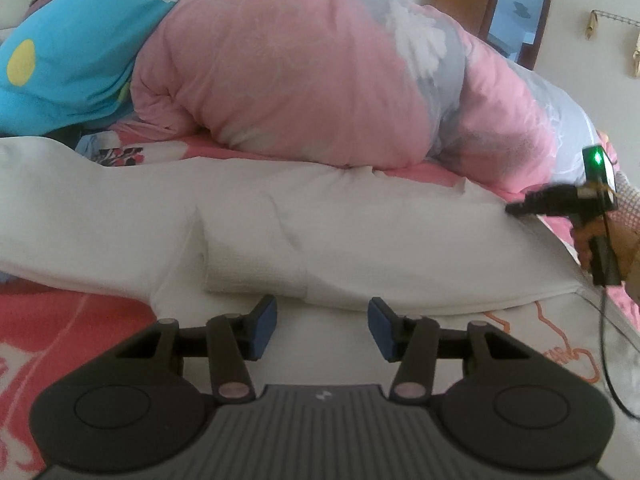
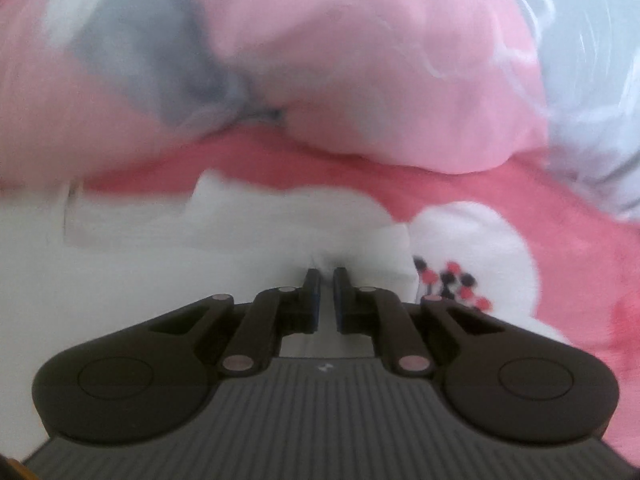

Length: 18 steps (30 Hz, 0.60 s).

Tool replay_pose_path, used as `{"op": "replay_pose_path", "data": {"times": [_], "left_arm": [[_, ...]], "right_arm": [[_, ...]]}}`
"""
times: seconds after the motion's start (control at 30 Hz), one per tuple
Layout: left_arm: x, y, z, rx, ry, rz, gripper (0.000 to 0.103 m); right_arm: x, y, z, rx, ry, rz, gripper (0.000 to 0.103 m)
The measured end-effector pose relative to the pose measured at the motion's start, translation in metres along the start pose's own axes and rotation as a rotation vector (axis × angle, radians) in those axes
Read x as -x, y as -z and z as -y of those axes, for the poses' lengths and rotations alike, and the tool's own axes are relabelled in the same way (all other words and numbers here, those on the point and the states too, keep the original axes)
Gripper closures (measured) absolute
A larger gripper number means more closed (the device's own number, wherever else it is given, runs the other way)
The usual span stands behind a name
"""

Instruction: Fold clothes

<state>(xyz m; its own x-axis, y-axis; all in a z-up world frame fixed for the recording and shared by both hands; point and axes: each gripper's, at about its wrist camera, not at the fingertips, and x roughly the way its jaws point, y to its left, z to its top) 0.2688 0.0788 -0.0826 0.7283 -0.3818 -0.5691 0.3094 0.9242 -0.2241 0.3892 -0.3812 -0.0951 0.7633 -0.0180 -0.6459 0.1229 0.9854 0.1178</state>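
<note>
right wrist: gripper (image 2: pixel 327 276) at garment (image 2: pixel 248 216) edge

A bulky pink quilt with grey and white patches (image 1: pixel 304 80) lies heaped along the far side of the bed. A turquoise fabric piece with white stripes and a yellow dot (image 1: pixel 64 48) leans against its left end. Under both spreads a coral-pink bedsheet printed with white shapes (image 2: pixel 560 216). A dark-framed mirror (image 1: pixel 518 16) stands against the back wall.
</note>
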Motion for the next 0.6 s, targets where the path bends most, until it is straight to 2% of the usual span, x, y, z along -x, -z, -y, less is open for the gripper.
{"op": "replay_pose_path", "data": {"times": [0.13, 0.27, 0.43, 0.53, 0.6], "left_arm": [[0.008, -0.001, 0.002, -0.008, 0.005, 0.041, 0.052], [0.023, -0.005, 0.005, -0.016, 0.003, 0.102, 0.052], [0.03, -0.007, 0.014, -0.051, 0.018, 0.163, 0.05], [0.022, -0.006, 0.021, -0.085, 0.005, 0.149, 0.05], [0.014, -0.004, 0.021, -0.088, -0.003, 0.116, 0.05]], "right_arm": [[0.017, -0.015, 0.021, -0.15, -0.025, 0.078, 0.096], [0.057, -0.011, 0.035, -0.155, -0.043, 0.07, 0.096], [0.092, 0.015, 0.033, -0.064, -0.09, -0.008, 0.095], [0.101, 0.031, 0.031, -0.023, -0.104, -0.053, 0.095], [0.1, 0.04, 0.035, -0.054, -0.089, -0.067, 0.095]]}}
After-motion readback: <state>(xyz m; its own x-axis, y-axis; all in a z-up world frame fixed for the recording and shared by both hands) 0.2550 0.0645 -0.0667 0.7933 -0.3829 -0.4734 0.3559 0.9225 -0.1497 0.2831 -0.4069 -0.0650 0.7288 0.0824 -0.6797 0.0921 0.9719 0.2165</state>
